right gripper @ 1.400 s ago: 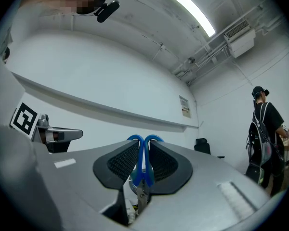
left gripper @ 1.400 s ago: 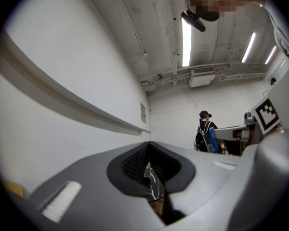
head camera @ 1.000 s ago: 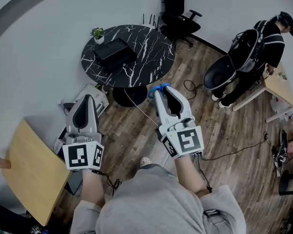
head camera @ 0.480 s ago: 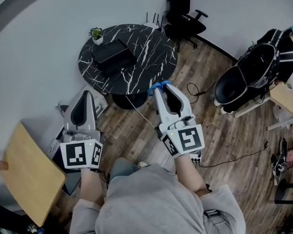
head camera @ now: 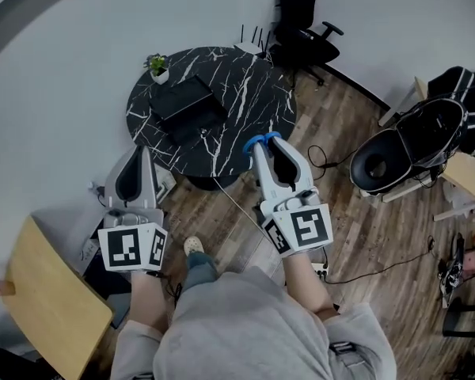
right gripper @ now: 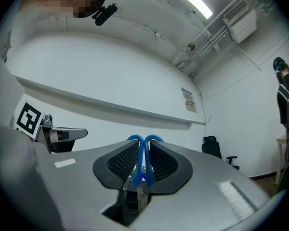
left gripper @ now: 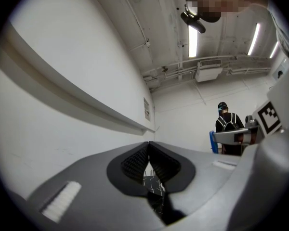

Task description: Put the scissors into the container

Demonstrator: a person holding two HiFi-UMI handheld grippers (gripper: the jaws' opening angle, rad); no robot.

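Note:
The scissors [head camera: 260,139] have blue handles that stick out past the tips of my right gripper [head camera: 263,144], which is shut on them. In the right gripper view the blue handles [right gripper: 140,169] are pinched between the ribbed pads, loops pointing away from the camera. My left gripper [head camera: 134,152] is held level at the left, shut, with nothing between its pads [left gripper: 136,161]. A black rectangular container [head camera: 190,105] lies on the round black marble table [head camera: 245,85], ahead of both grippers. The right gripper's tip is over the table's near edge.
A small potted plant [head camera: 158,66] stands at the table's far left rim. A black office chair [head camera: 302,22] is behind the table. A wooden tabletop [head camera: 51,299] is at lower left. A black round seat and bag [head camera: 416,137] stand at right, with cables [head camera: 380,248] on the wood floor.
The table has drawn slightly closer to the grippers and a foot has stepped forward. The person at the right has slid out of view. Both grippers keep their pose; the scissors stay held.

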